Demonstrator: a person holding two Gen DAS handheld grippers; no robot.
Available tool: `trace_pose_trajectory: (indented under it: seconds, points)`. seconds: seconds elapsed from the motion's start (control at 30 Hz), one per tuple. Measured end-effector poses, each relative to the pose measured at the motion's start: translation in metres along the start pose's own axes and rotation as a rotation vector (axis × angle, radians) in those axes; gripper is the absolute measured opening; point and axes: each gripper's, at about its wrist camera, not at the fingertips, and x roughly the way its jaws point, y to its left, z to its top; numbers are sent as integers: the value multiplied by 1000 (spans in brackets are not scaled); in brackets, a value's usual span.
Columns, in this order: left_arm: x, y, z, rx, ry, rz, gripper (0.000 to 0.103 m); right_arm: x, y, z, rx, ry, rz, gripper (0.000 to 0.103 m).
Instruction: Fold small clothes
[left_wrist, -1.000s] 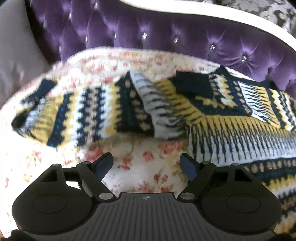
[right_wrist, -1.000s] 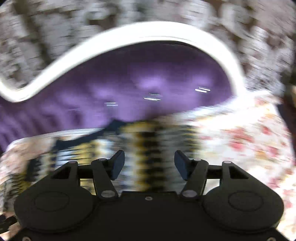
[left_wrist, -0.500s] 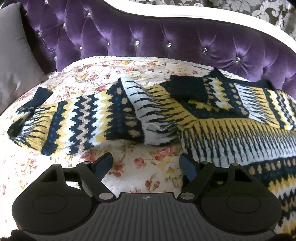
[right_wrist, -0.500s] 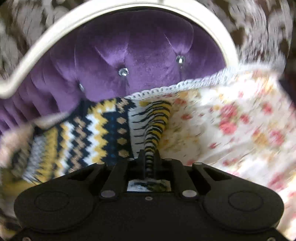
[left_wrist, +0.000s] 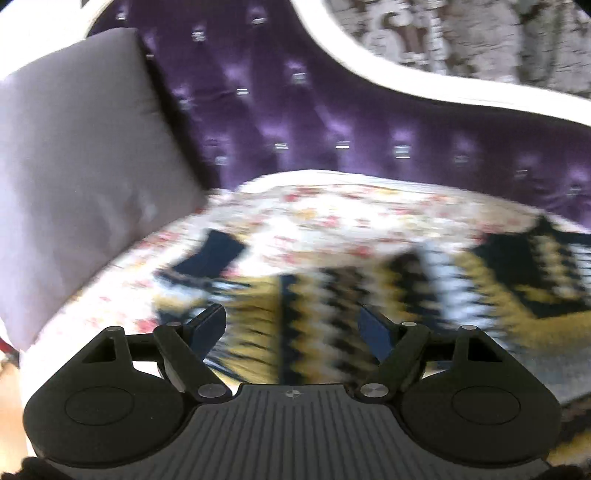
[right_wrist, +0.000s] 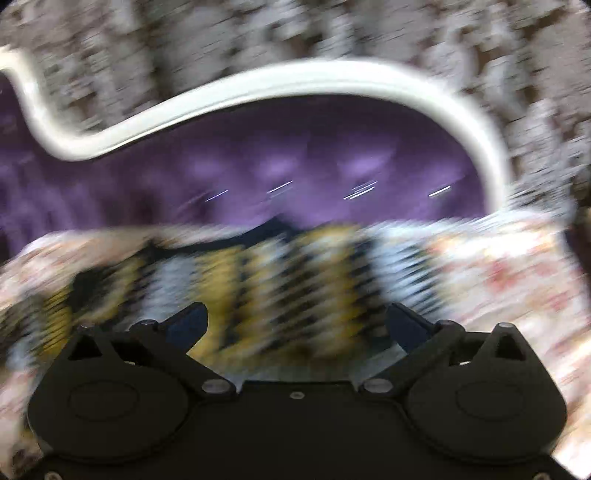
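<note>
A knitted sweater (left_wrist: 317, 295) in navy, yellow and white zigzag bands lies spread on a floral bedspread (left_wrist: 332, 206). In the left wrist view its left sleeve stretches toward a navy cuff (left_wrist: 218, 251). My left gripper (left_wrist: 291, 325) hovers open above that sleeve, nothing between its fingers. In the blurred right wrist view the sweater (right_wrist: 280, 273) lies ahead. My right gripper (right_wrist: 295, 321) has its jaws opening wide over it, and no cloth is pinched between them.
A tufted purple headboard (left_wrist: 332, 110) with a white curved frame (left_wrist: 406, 74) rises behind the bed. A grey pillow (left_wrist: 81, 155) leans at the left. Patterned wallpaper (right_wrist: 258, 33) shows beyond. Bare floral spread (right_wrist: 509, 277) lies right of the sweater.
My right gripper was shut on a fold of the sweater half a second ago and has let it go, jaws now wide. The left gripper swung left toward the sleeve and pillow.
</note>
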Motion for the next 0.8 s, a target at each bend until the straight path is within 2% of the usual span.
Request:
trace_pose_trajectory:
  seconds: [0.1, 0.2, 0.3, 0.43, 0.53, 0.6, 0.63, 0.67, 0.7, 0.8]
  points:
    - [21, 24, 10, 18, -10, 72, 78, 11, 27, -22, -45, 45, 39, 102]
    - [42, 47, 20, 1, -4, 117, 78, 23, 44, -40, -111, 85, 10, 102]
    - [63, 60, 26, 20, 15, 149, 78, 21, 56, -49, -175, 56, -29, 103]
    - [91, 56, 25, 62, 84, 148, 78, 26, 50, -46, -147, 61, -5, 103]
    - [98, 50, 21, 107, 79, 159, 79, 30, 52, -43, -152, 55, -9, 103]
    - [105, 53, 23, 91, 80, 165, 79, 29, 51, -48, -149, 53, -5, 103]
    - [109, 58, 26, 52, 93, 142, 78, 22, 49, -50, -149, 52, -3, 103]
    - [111, 67, 29, -5, 105, 101, 58, 22, 49, -50, -149, 52, -3, 103]
    - [115, 77, 30, -79, 118, 45, 12, 23, 49, -50, -149, 53, -3, 103]
    - [111, 111, 33, -313, 120, -53, 9, 23, 48, -50, -145, 49, 0, 103]
